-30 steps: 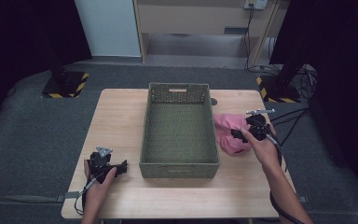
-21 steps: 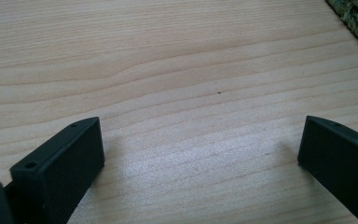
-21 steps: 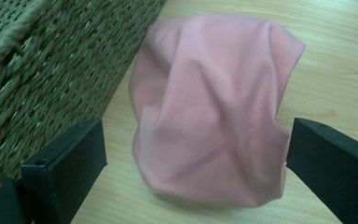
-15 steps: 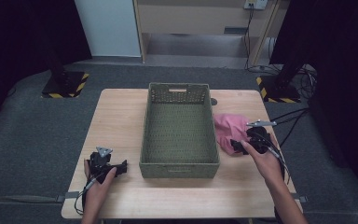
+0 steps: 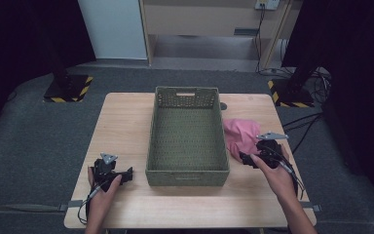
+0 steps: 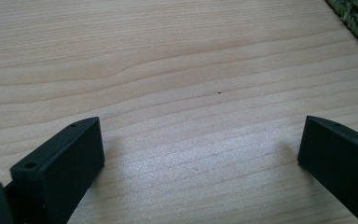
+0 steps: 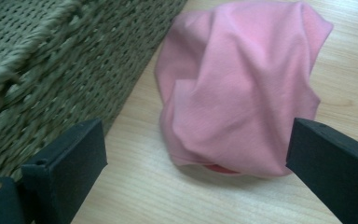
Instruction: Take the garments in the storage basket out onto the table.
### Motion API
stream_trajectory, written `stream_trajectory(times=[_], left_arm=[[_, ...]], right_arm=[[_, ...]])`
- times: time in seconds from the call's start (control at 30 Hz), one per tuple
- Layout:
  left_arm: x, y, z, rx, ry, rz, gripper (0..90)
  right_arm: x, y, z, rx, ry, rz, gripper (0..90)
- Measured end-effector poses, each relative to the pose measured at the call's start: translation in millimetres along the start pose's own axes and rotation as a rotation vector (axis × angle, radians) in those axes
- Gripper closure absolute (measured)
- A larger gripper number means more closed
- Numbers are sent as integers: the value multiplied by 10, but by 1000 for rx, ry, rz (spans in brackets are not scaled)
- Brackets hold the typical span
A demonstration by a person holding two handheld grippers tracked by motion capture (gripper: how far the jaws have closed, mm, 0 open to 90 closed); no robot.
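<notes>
A crumpled pink cloth (image 5: 237, 135) lies on the wooden table (image 5: 121, 126), just right of an empty green woven basket (image 5: 187, 178). My right gripper (image 5: 244, 159) sits at the cloth's near edge, pointing left toward the basket. In the right gripper view, the gripper (image 7: 196, 140) is open. The cloth (image 7: 242, 88) lies just beyond its jaws and the basket wall (image 7: 51, 60) stands to the left. My left gripper (image 5: 126, 174) rests near the table's front left. Seen in its own view, the left gripper (image 6: 200, 140) is open over bare wood, holding nothing.
A corner of the basket (image 6: 356, 18) shows at the top right of the left gripper view. Bare tabletop lies left of the basket. Black stands with striped bases (image 5: 68, 87) and cables (image 5: 316, 78) are on the grey floor beyond the table.
My right gripper has drawn back toward the table's near edge, from beside the cloth's right side to its front. The left gripper has stayed put.
</notes>
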State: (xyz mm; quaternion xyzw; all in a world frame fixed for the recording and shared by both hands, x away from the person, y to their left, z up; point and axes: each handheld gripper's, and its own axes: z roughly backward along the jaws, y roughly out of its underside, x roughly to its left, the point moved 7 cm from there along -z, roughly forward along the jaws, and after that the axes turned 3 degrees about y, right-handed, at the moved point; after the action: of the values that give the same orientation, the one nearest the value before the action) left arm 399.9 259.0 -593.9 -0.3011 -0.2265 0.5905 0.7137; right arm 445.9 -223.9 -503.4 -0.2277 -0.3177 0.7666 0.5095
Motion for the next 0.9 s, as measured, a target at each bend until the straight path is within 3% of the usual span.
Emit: stream_trajectory(times=[0.9], left_arm=[[0, 0, 0, 0, 0, 0, 0]], right_arm=[[101, 377, 40, 9, -47, 8, 43]])
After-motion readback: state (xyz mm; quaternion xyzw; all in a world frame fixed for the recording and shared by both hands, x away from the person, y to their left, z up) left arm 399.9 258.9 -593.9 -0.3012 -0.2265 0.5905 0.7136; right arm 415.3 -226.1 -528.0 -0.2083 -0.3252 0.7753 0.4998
